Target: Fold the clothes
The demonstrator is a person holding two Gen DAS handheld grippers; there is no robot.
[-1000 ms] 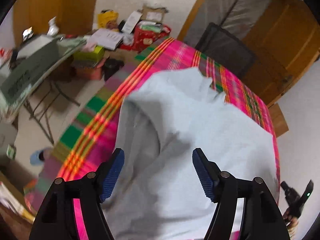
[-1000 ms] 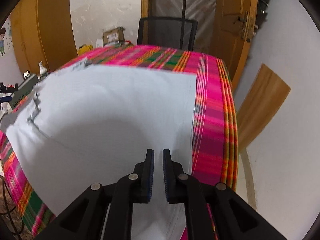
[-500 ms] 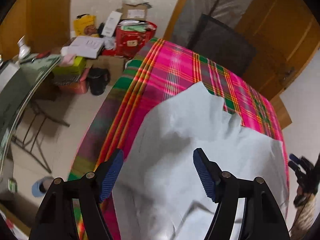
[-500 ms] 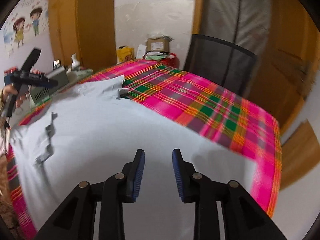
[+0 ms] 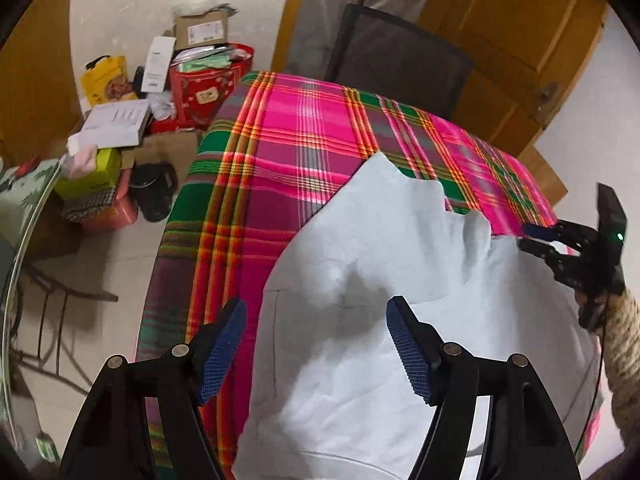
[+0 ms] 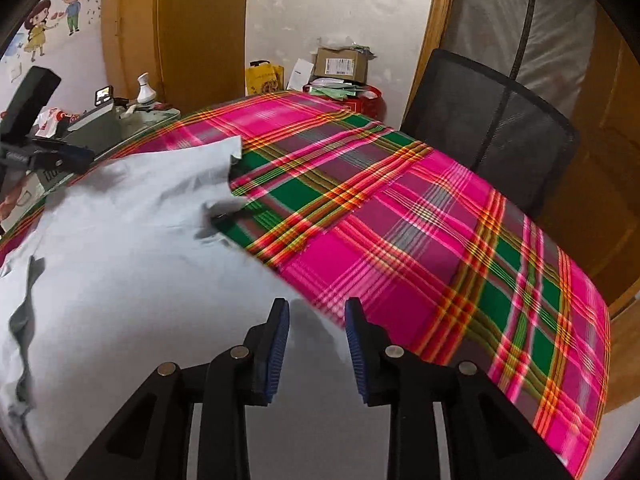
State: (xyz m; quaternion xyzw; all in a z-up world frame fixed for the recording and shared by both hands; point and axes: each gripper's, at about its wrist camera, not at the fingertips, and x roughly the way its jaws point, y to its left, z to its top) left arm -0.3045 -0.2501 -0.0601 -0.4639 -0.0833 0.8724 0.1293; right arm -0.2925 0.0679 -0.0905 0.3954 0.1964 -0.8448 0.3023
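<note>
Since the earlier frame the right gripper (image 6: 316, 344) has parted its jaws, releasing the garment (image 6: 132, 264), and swung across toward the garment's edge; nothing is pinched between them now. Left gripper (image 5: 316, 344) stands spread wide above the garment (image 5: 380, 280), holding nothing, and has shifted sideways. Pale garment lies flat on the plaid cloth (image 5: 304, 136), covering its near part, with one jagged edge toward the chair (image 6: 492, 128). Boxes (image 5: 200, 32) sit on the floor beyond.
</note>
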